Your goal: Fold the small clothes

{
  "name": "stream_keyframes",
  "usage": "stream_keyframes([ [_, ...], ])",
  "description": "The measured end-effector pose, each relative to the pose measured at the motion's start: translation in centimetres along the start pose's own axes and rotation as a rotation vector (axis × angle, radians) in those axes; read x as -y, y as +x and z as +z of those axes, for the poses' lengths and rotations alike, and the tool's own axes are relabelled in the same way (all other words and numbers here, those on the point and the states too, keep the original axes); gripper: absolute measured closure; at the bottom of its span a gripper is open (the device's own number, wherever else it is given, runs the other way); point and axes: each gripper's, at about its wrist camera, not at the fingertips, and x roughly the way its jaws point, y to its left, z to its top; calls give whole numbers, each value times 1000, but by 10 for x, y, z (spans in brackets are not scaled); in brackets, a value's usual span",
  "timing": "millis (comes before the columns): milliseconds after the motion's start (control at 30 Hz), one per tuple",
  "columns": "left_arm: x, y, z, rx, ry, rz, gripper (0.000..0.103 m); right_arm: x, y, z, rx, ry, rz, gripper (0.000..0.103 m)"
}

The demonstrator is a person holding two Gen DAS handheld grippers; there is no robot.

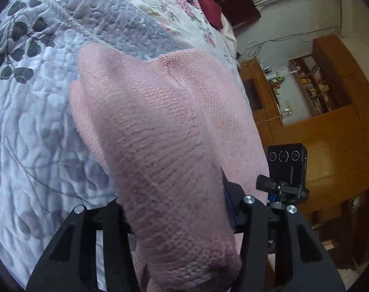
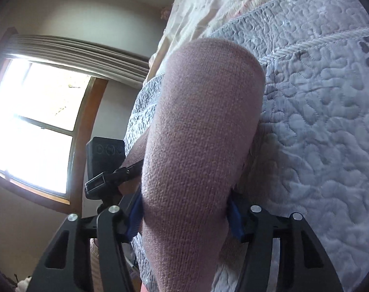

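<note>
The fold looks to be partway through: the left tool [image 1: 182, 209] pinches one bunched edge of the soft pink knitted garment [image 1: 165, 112] between its black fingers, and the cloth runs forward from it, draping down onto the grey-and-white quilted bedspread [image 1: 38, 121], where a flatter part of the same garment lies toward the bed's edge. The right tool [image 2: 184, 211] likewise pinches the pink knit [image 2: 199, 131], which rises as a rounded roll straight ahead of it above the quilt [image 2: 318, 133]. By my reckoning the lifted part has yet to be laid flat and smoothed.
</note>
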Motion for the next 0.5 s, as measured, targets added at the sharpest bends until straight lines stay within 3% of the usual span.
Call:
stream_keyframes([
  [300, 106, 46, -72, -39, 123, -38, 55, -3, -118, -79, 53, -3, -58, 44],
  [500, 112, 83, -111, -88, 123, 22, 55, 29, -140, -116, 51, 41, -119, 44],
])
